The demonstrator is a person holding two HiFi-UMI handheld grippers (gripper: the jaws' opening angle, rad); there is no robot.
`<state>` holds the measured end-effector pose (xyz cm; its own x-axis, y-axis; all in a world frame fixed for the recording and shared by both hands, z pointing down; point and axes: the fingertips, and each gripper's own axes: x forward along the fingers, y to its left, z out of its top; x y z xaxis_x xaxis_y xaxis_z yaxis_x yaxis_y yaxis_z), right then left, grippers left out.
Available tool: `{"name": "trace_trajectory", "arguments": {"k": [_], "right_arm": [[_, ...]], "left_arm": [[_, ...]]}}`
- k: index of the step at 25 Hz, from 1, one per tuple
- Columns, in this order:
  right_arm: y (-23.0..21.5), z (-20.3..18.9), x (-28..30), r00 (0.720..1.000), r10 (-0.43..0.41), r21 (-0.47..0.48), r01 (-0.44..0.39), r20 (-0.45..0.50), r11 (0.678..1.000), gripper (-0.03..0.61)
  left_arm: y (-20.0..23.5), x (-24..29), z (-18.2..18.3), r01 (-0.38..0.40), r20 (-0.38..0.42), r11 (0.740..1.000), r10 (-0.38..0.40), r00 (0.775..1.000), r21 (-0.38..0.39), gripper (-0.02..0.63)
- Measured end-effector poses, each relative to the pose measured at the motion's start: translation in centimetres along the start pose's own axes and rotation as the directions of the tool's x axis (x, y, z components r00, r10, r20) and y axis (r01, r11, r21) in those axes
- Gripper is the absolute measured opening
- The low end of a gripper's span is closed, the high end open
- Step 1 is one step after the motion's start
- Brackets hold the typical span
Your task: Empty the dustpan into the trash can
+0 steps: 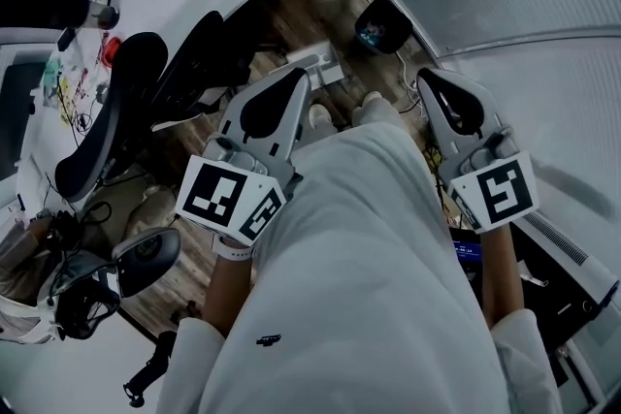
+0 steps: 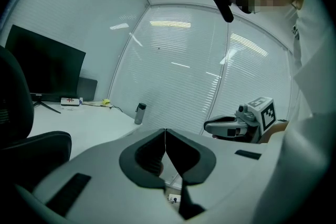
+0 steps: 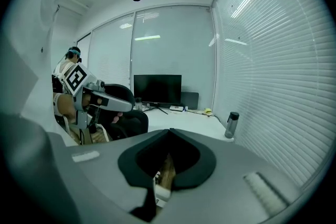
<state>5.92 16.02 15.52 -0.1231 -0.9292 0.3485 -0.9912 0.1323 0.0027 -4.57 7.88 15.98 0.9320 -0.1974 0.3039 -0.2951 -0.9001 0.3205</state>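
Standing here watching, left to right: there's a black mesh office chair [image 1: 116, 111] pushed up by the cluttered white desk [image 1: 39, 44]. Then comes the left gripper [image 1: 294, 80], held out over the wood floor. Its own view shows the two dark pads pressed flat together with only a thin seam between them and nothing in there.

Just past its tip there's a flat white boxy thing on the floor [image 1: 318, 63]. It looks more like a power strip than a dustpan to me, but it's too small to call. Honestly, I can't pick out a dustpan anywhere in these views, and neither tool is carrying one.

Further on, the small round black trash can [image 1: 381, 24] sits on the floor by the white table leg, ahead of the person's white shoes [image 1: 372, 104]. There's some colourful stuff inside it.

Then the right gripper [image 1: 428, 80], also jaws closed tight on nothing, just floor showing through the gap.

As for which step this is, my guess is it fits two stages. Either the dustpan hasn't been fetched from wherever it's parked, or it's been tipped and set down out of sight. The bin's contents don't settle it. Anything next depends on finding that dustpan, so I wouldn't bet on a move.
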Motion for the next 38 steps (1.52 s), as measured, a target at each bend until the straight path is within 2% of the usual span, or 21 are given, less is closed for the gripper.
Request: {"name": "trace_trajectory", "arguments": {"k": [10,15,21,27,38], "right_arm": [[0.4,-0.8,1.1,0.999,0.005,0.022,-0.006,0.037,1.000,-0.003],[0.2,-0.6,1.2,1.000,0.002,0.022,-0.002,0.028,1.000,-0.003],[-0.3,-0.5,1.1,0.999,-0.038,0.059,0.036,0.034,0.998,-0.003],[0.7,-1.3,1.4,1.000,-0.003,0.051,0.002,0.002,0.999,-0.003],[1.5,-1.4,1.4,1.000,0.002,0.049,-0.002,-0.008,0.999,-0.003]], "left_arm": [[0.4,-0.1,0.0,-0.014,0.031,1.000,0.015,0.999,-0.028,0.008],[0.3,0.5,0.1,0.016,0.043,0.998,-0.014,0.999,-0.054,0.008],[0.4,1.1,-0.7,0.017,0.000,0.997,-0.017,1.000,-0.081,0.008],[0.2,1.2,-0.7,0.029,-0.014,0.998,-0.030,0.999,-0.064,0.008],[0.1,0.8,-1.0,0.042,-0.025,0.997,-0.043,0.999,-0.066,0.008]]}}
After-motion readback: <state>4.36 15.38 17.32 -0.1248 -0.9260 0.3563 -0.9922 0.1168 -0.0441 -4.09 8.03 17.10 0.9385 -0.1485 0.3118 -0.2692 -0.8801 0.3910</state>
